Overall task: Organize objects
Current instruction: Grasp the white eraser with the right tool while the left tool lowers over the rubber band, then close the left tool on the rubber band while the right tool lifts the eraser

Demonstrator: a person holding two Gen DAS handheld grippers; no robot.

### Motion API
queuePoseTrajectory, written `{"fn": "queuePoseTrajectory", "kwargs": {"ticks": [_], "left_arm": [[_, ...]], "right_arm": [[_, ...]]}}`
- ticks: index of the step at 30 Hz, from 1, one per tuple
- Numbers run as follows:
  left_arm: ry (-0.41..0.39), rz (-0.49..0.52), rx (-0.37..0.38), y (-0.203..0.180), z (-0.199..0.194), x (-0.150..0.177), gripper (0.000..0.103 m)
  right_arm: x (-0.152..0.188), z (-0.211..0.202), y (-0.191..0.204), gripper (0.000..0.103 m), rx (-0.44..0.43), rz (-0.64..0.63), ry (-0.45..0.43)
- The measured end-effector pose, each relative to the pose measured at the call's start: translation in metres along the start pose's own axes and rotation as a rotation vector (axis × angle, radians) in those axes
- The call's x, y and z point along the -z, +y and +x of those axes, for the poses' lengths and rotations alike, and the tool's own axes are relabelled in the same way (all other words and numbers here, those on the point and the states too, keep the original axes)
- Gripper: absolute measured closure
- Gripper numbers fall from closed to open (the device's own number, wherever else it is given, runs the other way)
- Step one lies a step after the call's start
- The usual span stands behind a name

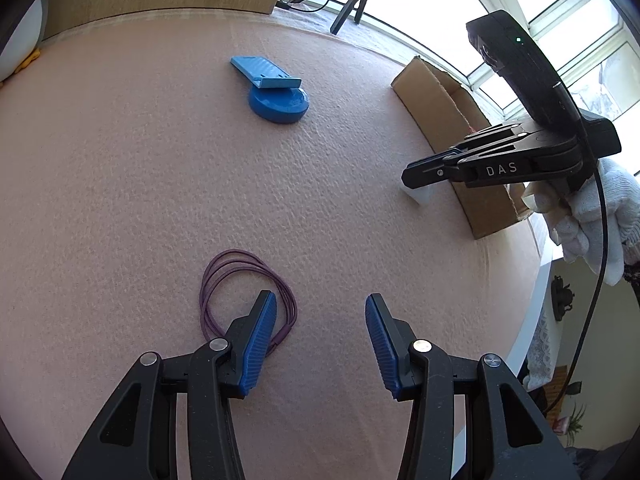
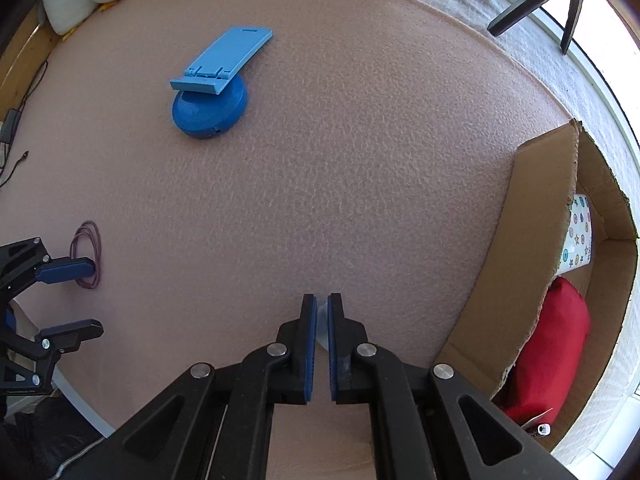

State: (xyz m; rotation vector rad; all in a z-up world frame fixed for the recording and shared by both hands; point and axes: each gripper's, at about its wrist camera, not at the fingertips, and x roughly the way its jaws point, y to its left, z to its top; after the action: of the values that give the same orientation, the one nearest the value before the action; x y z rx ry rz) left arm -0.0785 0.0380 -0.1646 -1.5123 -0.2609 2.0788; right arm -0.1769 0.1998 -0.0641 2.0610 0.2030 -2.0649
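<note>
Pinching a small pale, translucent object, the right tongs are pressed together on it, pointing down at the pink felt surface, just left of the cardboard box. What the object is, cannot tell. Judged step: carrying it to the box, which already holds a red pouch and a patterned packet. Next move calls for clearing the near box wall, then releasing inside. Left tongs are spread and empty, hovering by a coiled purple cord, likely the next pick. Far left on the surface: a blue folding stand on a round base. Bright windows beyond the far edge; wooden panel far left.
</note>
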Motion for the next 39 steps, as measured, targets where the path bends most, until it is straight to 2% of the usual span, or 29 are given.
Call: {"fn": "queuePoseTrajectory", "kwargs": {"ticks": [3,7,10,12,14,17,19,22,24,26,32,39], "left_arm": [[-0.009,0.003,-0.02,-0.001,-0.005,0.002,0.054],[-0.023,0.01,-0.061,0.0,-0.013,0.004,0.054],[-0.005,0.02,-0.095,0.0,-0.011,0.004,0.054],[0.01,0.036,-0.121,-0.002,-0.008,0.005,0.057],[0.029,0.068,-0.149,-0.008,-0.003,0.005,0.06],[0.047,0.153,-0.231,-0.021,0.004,0.006,0.065],[0.062,0.195,-0.26,-0.027,0.007,0.005,0.068],[0.073,0.237,-0.3,-0.03,0.01,0.004,0.079],[0.071,0.245,-0.317,-0.027,0.009,0.003,0.091],[0.07,0.245,-0.323,-0.024,0.008,0.002,0.098],[0.06,0.203,-0.304,-0.016,0.004,0.003,0.099],[0.035,0.092,-0.23,-0.005,-0.001,0.005,0.099]], "right_arm": [[0.005,-0.008,0.018,0.098,-0.098,0.015,-0.044],[0.011,-0.015,0.034,0.098,-0.176,0.041,-0.108],[0.017,-0.011,0.041,0.098,-0.183,0.065,-0.148],[0.041,-0.004,0.059,0.098,-0.19,0.081,-0.173],[0.044,0.003,0.049,0.094,-0.18,0.087,-0.205],[0.05,-0.001,0.04,0.087,-0.15,0.105,-0.238],[0.064,0.006,0.034,0.086,-0.149,0.111,-0.25],[0.055,0.017,0.051,0.083,-0.143,0.101,-0.25],[0.039,0.028,0.068,0.08,-0.125,0.096,-0.25],[0.04,0.032,0.069,0.077,-0.124,0.099,-0.246],[0.045,0.036,0.07,0.066,-0.123,0.113,-0.256],[0.047,0.039,0.066,0.067,-0.149,0.131,-0.266]]}}
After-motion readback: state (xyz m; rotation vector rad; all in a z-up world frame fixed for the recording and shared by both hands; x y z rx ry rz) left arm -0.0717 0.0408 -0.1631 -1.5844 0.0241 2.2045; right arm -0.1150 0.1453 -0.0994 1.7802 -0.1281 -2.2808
